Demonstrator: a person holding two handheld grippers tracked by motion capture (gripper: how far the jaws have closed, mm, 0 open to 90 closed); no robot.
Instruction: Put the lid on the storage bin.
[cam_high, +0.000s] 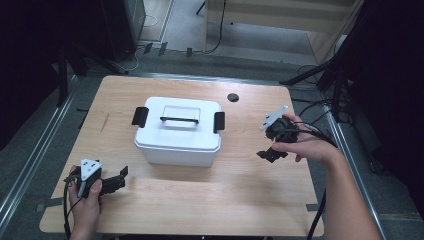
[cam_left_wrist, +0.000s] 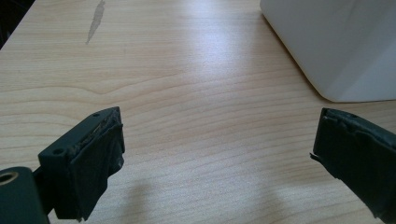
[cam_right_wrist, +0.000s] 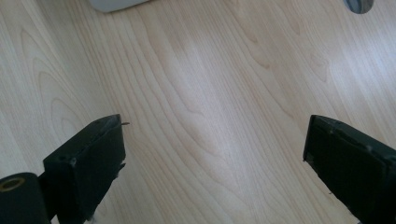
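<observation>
A white lidded storage box (cam_high: 178, 131) stands in the middle of the wooden table (cam_high: 165, 200), with a black latch on each end and a thin black handle on the lid. My left gripper (cam_high: 117, 178) rests near the table's front left corner, open, nothing between its jaws. Its own view (cam_left_wrist: 217, 154) shows bare wood and a corner of the white box (cam_left_wrist: 336, 42) ahead at the right. My right gripper (cam_high: 270, 145) hangs to the right of the box, open over bare wood (cam_right_wrist: 215, 154). A sliver of the box (cam_right_wrist: 114, 4) shows at the top left.
A round dark cable hole (cam_high: 233, 97) is set in the table behind the box, and shows again as the hole (cam_right_wrist: 358, 4) at the top right of the right gripper view. A dark streak (cam_left_wrist: 95, 21) marks the wood. Cables and stands lie on the floor beyond the table.
</observation>
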